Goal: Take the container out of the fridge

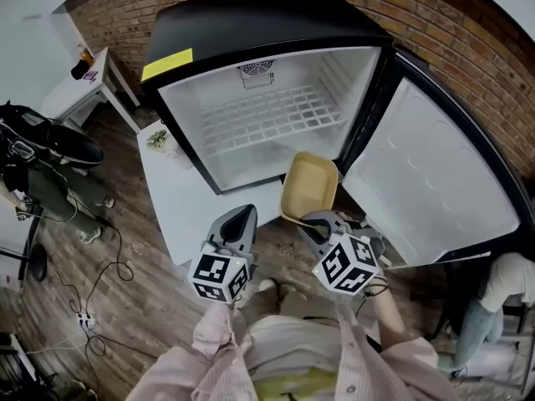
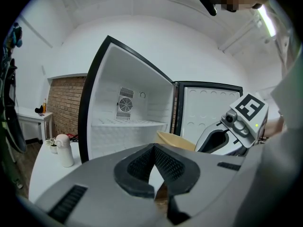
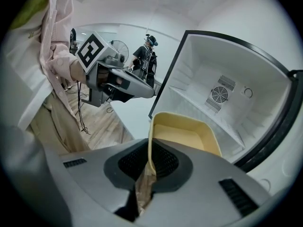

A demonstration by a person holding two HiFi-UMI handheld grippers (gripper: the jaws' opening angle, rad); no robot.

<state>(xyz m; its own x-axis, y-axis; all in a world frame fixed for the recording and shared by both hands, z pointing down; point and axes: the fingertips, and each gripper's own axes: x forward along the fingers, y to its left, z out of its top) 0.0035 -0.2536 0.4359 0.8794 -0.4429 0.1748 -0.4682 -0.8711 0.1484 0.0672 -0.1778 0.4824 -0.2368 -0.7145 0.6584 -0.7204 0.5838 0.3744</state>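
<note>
- Right gripper [image 3: 150,161]: clamped on the tan container [image 3: 187,135], pinching its near wall just under the rim, with that wall upright between the pads.
- Container: outside the fridge [image 1: 251,23], held in the air in front of the cabinet's lower right corner, just beside the hinge side of the open door [image 1: 435,182], with its hollow side facing up toward the head camera.
- Left gripper [image 2: 152,148]: closed, pad tips touching, nothing between them.
- Held just left of the right gripper, apart from the container, pointing toward the open cabinet.
- Fridge: black outside, white inside, standing on a white tabletop [image 1: 180,203] toward its right edge, with the door swung wide to the right.
- Inside the cabinet: a white wire shelf [image 1: 272,115] across the middle and a round fan grille [image 1: 257,72] high on the back wall.
- Yellow label [image 1: 166,64] stuck at the front left corner of the fridge's top.
- Small white jar [image 2: 64,150] on the tabletop near its far left corner, just beside the fridge's left wall.
- Cables [image 1: 100,282] trailing over the wooden floor to the left of the tabletop's left edge.
- Brick wall [image 1: 468,23] behind the fridge.
- Person [image 3: 147,56] standing far back in the right gripper view.
</note>
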